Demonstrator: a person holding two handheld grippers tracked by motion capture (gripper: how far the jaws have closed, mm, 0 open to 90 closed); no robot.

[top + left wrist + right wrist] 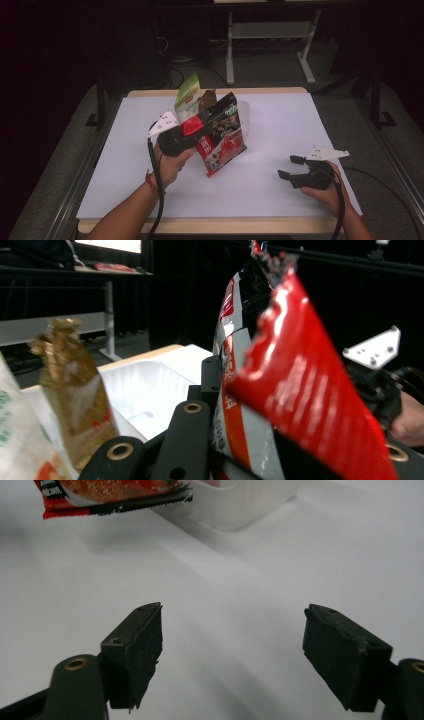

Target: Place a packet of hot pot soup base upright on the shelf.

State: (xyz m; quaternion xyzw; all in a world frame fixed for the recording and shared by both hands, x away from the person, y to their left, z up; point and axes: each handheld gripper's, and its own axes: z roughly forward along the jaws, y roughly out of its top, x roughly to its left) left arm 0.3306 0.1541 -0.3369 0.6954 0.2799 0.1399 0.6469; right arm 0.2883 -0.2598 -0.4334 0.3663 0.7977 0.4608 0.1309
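Observation:
My left gripper (194, 131) holds a red and black snack bag (222, 137) up off the white table, gripping it near its top seam. In the left gripper view the bag (295, 390) fills the space between the jaws, with one black finger (211, 377) pressed against its side. The bag's serrated bottom edge (115, 492) hangs at the top of the right gripper view. My right gripper (287, 166) rests low near the table's front right, its jaws wide apart (232, 645) over bare white surface with nothing between them.
Behind the lifted bag stands a white tray (245, 112) near the table's far middle. A green bag (187, 95) and a brown bag (207, 99) stick up at its left side. The white sheet (280, 130) covers the tabletop; dark floor and desk legs lie beyond.

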